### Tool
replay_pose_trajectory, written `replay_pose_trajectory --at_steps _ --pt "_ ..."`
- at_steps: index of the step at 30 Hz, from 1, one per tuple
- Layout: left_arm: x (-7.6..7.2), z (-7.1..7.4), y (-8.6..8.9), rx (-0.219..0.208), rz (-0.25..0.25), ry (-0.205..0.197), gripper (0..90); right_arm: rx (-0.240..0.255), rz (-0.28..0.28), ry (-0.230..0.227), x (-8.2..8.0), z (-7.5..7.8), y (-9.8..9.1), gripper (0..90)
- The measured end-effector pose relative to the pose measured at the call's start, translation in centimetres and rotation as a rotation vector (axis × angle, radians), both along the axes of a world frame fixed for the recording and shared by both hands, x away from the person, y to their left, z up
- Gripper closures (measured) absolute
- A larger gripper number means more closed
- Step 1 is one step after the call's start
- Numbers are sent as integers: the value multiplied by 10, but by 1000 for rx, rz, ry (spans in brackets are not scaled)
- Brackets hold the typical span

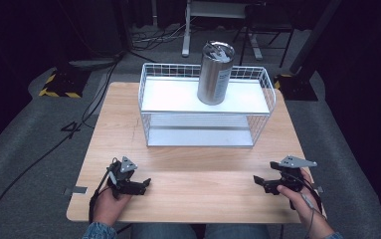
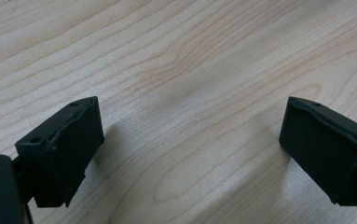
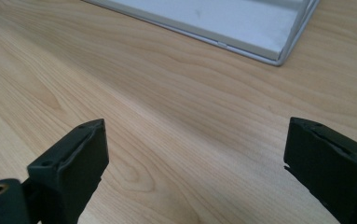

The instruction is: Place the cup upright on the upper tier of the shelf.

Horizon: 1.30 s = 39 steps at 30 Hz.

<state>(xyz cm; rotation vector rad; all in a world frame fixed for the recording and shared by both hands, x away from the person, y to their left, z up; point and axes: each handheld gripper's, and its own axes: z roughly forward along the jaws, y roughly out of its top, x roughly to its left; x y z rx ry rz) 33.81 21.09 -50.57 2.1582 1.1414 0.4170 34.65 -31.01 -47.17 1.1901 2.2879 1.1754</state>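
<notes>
The left tongs point(image 1: 145, 183) and the right tongs point(image 1: 257, 181) both sat low on the near part of the worktop point(image 1: 123, 129), jaws spread wide and holding nothing. In each gripper view only bare wood grain lay between the black jaws. Well beyond them stood the white wire rack point(image 1: 205, 107), and on its upper shelf, right of the shelf's middle, the steel canister point(image 1: 215, 72) stood upright with its lid on. The right gripper view caught a corner of the rack's lower tray point(image 3: 241, 23) ahead, so that hand already pointed roughly toward the rack.

The step in hand looked like the reach for the canister. To do it well, I'd have said: come in over the rack's front rim rather than through the wires, keep the jaws as wide as they were, and close on the canister's body below the lid, level, so the tall thing did not tip. The right tongs seemed the nearer choice, with the left free to steady the rack.
</notes>
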Motion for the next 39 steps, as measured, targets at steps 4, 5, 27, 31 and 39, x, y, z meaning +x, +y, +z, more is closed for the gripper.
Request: replay_pose_trajectory --at_steps 4,5,27,31,39 --pt "0 0 0 -2 3 1 67 -20 0 -9 -1 -7 -1 70" --pt "0 0 0 -3 3 1 67 -25 -3 -11 -2 -13 -1 70" --pt "0 0 0 0 0 0 67 -139 21 19 -4 -35 6 33" --pt "0 0 0 0 0 0 67 -145 22 22 -3 -35 8 18" --pt "0 0 0 0 0 0 67 -142 22 21 -3 -35 8 15"
